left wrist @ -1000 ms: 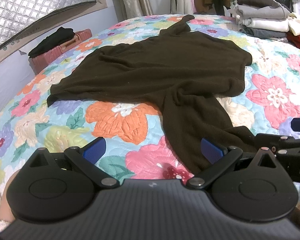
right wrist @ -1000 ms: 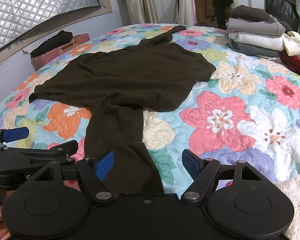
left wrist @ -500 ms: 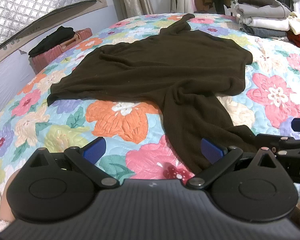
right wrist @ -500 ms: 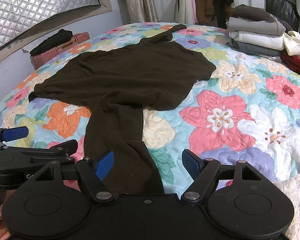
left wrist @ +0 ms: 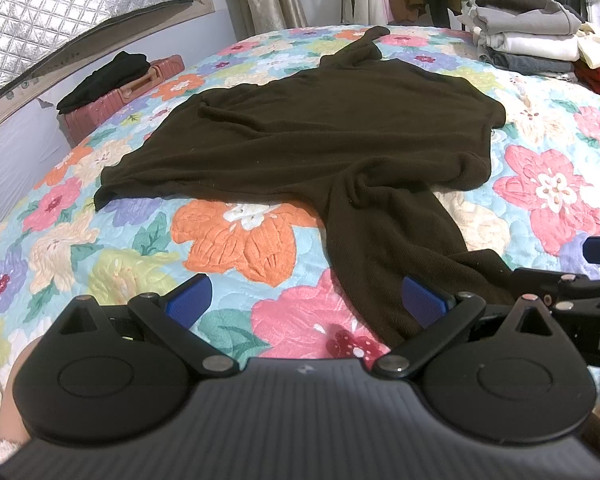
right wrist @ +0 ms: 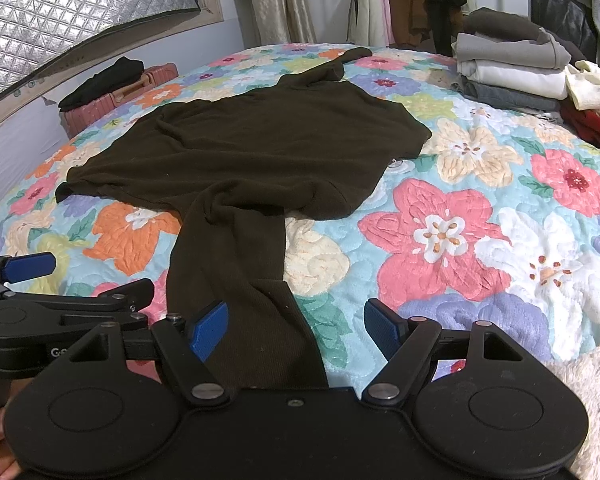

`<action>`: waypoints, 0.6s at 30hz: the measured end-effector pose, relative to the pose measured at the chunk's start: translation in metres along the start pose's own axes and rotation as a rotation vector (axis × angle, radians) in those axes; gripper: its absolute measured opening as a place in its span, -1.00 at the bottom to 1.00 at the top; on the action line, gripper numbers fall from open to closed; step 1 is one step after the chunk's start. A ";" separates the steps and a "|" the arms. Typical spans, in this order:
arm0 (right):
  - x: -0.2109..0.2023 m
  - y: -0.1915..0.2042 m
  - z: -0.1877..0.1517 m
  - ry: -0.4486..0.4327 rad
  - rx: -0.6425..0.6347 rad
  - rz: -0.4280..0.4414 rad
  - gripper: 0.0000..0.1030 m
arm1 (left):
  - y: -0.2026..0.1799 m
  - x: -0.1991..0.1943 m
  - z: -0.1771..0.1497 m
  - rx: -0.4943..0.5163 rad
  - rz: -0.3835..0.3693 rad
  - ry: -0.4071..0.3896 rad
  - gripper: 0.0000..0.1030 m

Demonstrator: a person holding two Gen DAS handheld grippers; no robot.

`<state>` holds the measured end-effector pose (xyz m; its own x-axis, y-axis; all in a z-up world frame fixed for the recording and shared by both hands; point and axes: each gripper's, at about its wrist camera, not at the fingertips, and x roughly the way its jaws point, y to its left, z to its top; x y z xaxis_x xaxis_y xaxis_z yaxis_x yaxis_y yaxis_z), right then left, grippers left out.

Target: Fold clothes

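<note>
The left gripper [left wrist: 306, 302] is spread wide with nothing between its blue pads, which hover low over the floral quilt [left wrist: 236, 236] on the bed; the cuff end of a dark brown sweater [left wrist: 320, 136] sleeve lies just inside its right-hand finger. The right gripper [right wrist: 296, 324] is also wide open and holds nothing, and the same sleeve [right wrist: 236, 264] runs straight out from between its fingers, nearer the left-hand one, with its ribbed cuff passing under the gripper body. Each gripper shows at the edge of the other's view, so the two sit close side by side. Ahead of both, the sleeve joins the sweater's body, which lies spread and slightly rumpled on the quilt, the other sleeve reaching away toward the far edge of the bed. Far ahead to the right sits a stack of folded clothes [right wrist: 512, 68]; far to the left, a pink suitcase [left wrist: 116, 100] with a black garment on top.
</note>
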<state>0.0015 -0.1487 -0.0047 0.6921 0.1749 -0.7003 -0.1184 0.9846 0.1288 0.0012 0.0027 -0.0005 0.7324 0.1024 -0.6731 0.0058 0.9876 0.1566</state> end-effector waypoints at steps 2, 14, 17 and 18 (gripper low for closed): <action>0.000 0.000 -0.001 0.000 -0.001 0.000 0.54 | 0.000 0.000 0.000 -0.001 0.001 0.001 1.00; 0.002 -0.007 0.002 0.048 0.014 0.042 0.54 | 0.007 0.003 0.001 -0.035 -0.078 0.037 1.00; 0.002 -0.019 0.006 0.106 0.064 0.086 0.54 | 0.011 0.007 0.003 -0.048 -0.122 0.075 0.96; 0.003 -0.023 0.010 0.127 0.089 0.102 0.54 | 0.012 0.007 0.004 -0.050 -0.145 0.083 0.96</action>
<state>0.0138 -0.1708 -0.0025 0.5832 0.2785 -0.7631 -0.1160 0.9583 0.2611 0.0094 0.0147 -0.0009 0.6675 -0.0339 -0.7439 0.0717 0.9973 0.0188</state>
